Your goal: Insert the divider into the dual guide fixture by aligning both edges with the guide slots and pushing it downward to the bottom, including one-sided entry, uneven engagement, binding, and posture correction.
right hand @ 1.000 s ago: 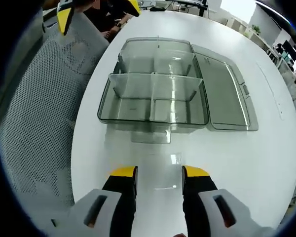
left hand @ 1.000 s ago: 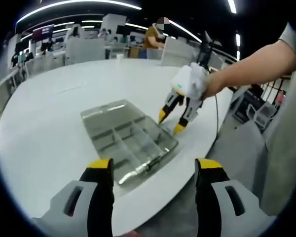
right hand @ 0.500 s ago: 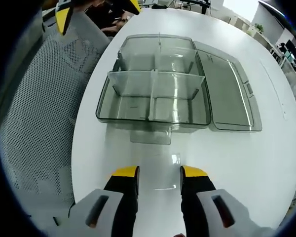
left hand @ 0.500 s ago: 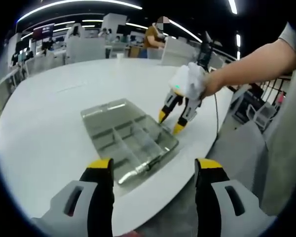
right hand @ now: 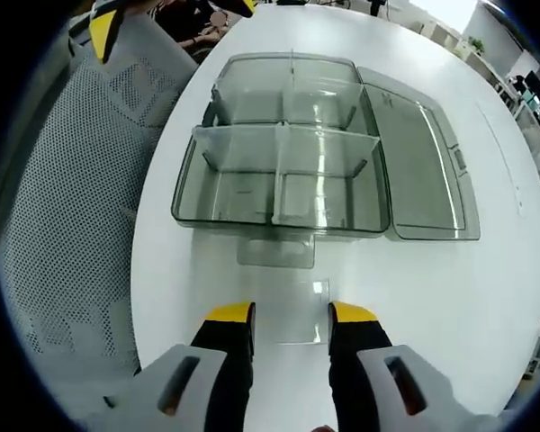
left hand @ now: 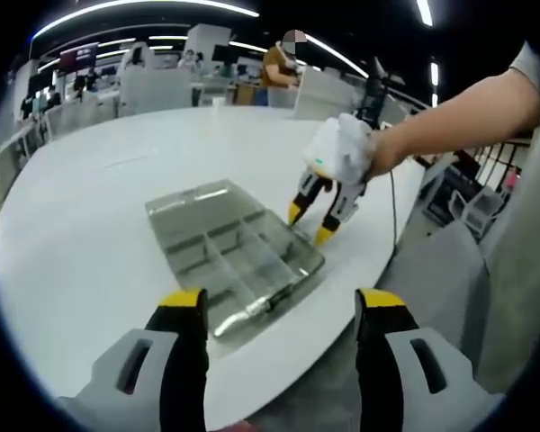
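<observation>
My left gripper has black jaws capped in yellow on light grey mounts with dark slots. My right gripper matches; in the left gripper view it carries a white housing and a dark trailing cable, below a short grey sleeve.

No text, label, brand, number or sign could be read anywhere in either view.
</observation>
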### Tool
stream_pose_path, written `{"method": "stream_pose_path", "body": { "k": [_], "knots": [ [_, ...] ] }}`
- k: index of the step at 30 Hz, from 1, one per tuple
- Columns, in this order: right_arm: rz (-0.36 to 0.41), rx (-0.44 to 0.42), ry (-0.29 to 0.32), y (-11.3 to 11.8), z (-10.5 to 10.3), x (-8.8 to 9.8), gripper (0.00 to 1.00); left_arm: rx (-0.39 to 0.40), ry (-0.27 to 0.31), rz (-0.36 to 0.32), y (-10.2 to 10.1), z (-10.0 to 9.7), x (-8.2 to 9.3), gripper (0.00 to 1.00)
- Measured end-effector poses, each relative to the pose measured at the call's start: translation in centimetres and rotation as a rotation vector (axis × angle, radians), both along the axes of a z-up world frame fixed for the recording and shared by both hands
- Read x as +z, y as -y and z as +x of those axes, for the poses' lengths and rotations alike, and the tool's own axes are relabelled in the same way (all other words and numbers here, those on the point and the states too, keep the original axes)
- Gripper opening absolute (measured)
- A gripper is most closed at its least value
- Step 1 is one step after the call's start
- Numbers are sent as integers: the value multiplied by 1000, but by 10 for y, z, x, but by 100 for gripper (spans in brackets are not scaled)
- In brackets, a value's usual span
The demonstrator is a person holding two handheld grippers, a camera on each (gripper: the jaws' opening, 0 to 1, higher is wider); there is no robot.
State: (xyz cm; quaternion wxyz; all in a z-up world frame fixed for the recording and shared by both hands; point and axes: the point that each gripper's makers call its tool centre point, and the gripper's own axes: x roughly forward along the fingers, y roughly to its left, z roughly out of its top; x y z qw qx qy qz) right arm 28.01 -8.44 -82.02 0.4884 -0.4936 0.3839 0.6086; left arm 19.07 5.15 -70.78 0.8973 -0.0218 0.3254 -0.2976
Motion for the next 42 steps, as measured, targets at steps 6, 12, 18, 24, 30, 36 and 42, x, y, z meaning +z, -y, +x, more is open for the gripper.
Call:
{"method": "stream_pose_path", "body": {
  "k": [6, 12, 18, 24, 30, 36, 42],
  "knots": [
    [-31, -12, 10, 1, 0, -1, 27, -2, 2, -1, 2, -1, 1, 65],
    [-51, -28, 8, 3, -3, 0, 27, -4, 7, 0, 2, -1, 2, 65],
    [-78, -49, 18, 4, -4, -1, 26, -3, 11, -3, 2, 1, 4, 65],
    [-75, -60, 18, 6, -7, 0, 26, -7, 17, -2, 2, 1, 6, 64],
    [-79, -58, 17, 10, -12, -1, 26, -12, 10, -3, 2, -2, 3, 64],
    [-78, -74, 18, 16, -14, 2, 26, -17, 11, -4, 4, -4, 4, 64],
    [-61, -105, 22, 19, -14, 10, 26, -21, 15, -4, 5, -3, 4, 64]
  ]
}}
